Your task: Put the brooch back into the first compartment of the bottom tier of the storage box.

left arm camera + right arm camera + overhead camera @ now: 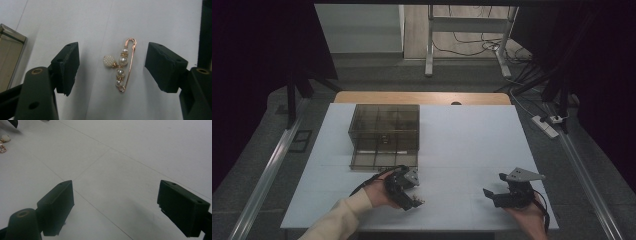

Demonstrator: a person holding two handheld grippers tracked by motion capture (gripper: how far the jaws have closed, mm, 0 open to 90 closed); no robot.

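Note:
A rose-gold safety-pin brooch (122, 65) strung with white pearls lies flat on the white table (150, 20). My left gripper (112, 68) hangs over it, open, with one jaw on each side and neither pad touching the pin. In the high view the left gripper (413, 198) is near the table's front edge, and the brooch (420, 201) is a small pale speck at its tips. My right gripper (493, 184) rests at the front right, open and holding nothing. The right gripper view has its two jaws (116, 207) wide apart over bare table, with the brooch (3, 143) far off at the upper left.
A smoky transparent organiser box (384, 127) with compartments stands left of the table's middle, its bottom drawer (384, 160) pulled out toward me, just behind the left hand. Its corner (10, 57) shows in the left gripper view. Dark curtains and floor cables surround the table.

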